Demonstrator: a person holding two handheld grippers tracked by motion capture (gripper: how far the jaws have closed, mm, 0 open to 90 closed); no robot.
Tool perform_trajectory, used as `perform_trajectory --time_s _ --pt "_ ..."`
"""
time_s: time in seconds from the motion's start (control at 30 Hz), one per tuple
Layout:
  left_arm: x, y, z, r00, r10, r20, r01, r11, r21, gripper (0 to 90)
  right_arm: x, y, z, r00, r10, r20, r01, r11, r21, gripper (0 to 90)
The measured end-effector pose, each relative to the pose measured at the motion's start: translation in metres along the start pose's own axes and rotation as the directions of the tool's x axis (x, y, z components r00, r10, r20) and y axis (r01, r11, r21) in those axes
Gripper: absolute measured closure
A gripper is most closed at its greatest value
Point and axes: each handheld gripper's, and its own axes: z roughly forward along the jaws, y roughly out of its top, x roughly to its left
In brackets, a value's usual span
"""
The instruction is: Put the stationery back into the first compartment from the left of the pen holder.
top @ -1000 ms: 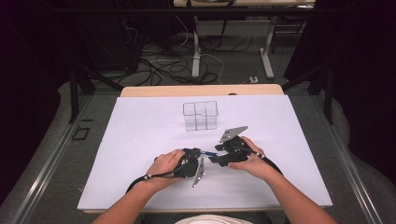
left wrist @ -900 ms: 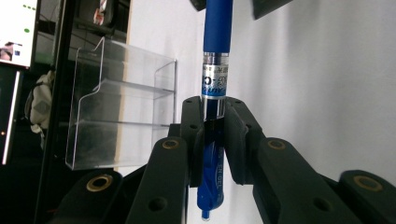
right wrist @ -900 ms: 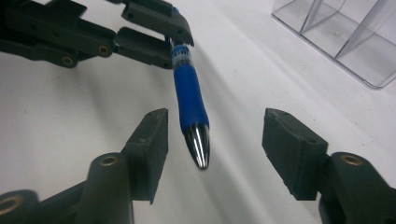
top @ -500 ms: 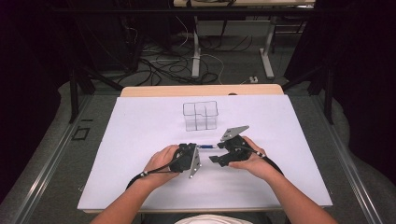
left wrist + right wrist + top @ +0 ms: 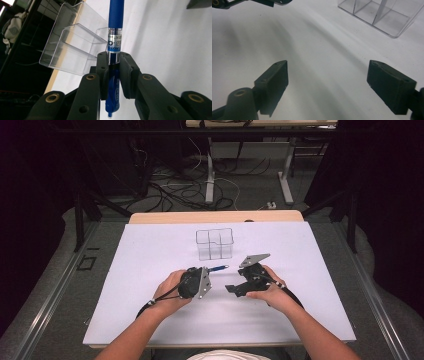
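Note:
A blue pen (image 5: 115, 25) is clamped between the jaws of my left gripper (image 5: 114, 57), its long end sticking out past the tips. In the high view the left gripper (image 5: 207, 271) hovers over the white sheet and the pen (image 5: 218, 268) points up and right toward the clear compartment box (image 5: 215, 243). My right gripper (image 5: 231, 289) is just to the right, aimed left. Its jaws (image 5: 328, 72) have just been opening; they stand wide apart with only bare sheet between them.
The clear box (image 5: 382, 15) has several compartments and stands at the middle back of the white sheet (image 5: 140, 265). The sheet covers a wooden table (image 5: 165, 217). Cables and table legs lie on the floor beyond it.
The left gripper has drawn away to the left and slightly up with the pen. The gap between the two grippers has grown. The right gripper stayed in place.

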Motion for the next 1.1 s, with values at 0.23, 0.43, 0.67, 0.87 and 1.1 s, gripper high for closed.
perform_trajectory --time_s 0.23,0.43,0.67,0.87,1.1 --pt "0.009 0.0 0.001 0.9954 -0.094 0.016 0.095 0.9951 -0.027 79.1 -0.002 0.0 0.0 0.9992 0.017 0.036 -0.017 1.0 -0.009 15.3" --pt "0.022 0.002 0.005 0.9754 -0.216 0.046 0.218 0.9737 -0.064 79.1 -0.003 0.0 -0.001 0.998 0.04 0.05 -0.039 0.999 -0.017 15.2" --pt "0.04 0.009 0.009 0.9456 -0.313 0.089 0.32 0.9431 -0.089 79.2 -0.004 0.0 -0.001 0.9961 0.064 0.06 -0.062 0.998 -0.03 14.8" --pt "0.057 0.017 0.011 0.9208 -0.376 0.105 0.386 0.9157 -0.112 79.2 -0.006 -0.001 -0.001 0.996 0.063 0.062 -0.06 0.997 -0.047 14.7" --pt "0.085 0.027 0.012 0.8853 -0.454 0.101 0.465 0.8715 -0.157 79.2 -0.006 -0.002 -0.001 0.9957 0.06 0.07 -0.057 0.997 -0.056 14.5"
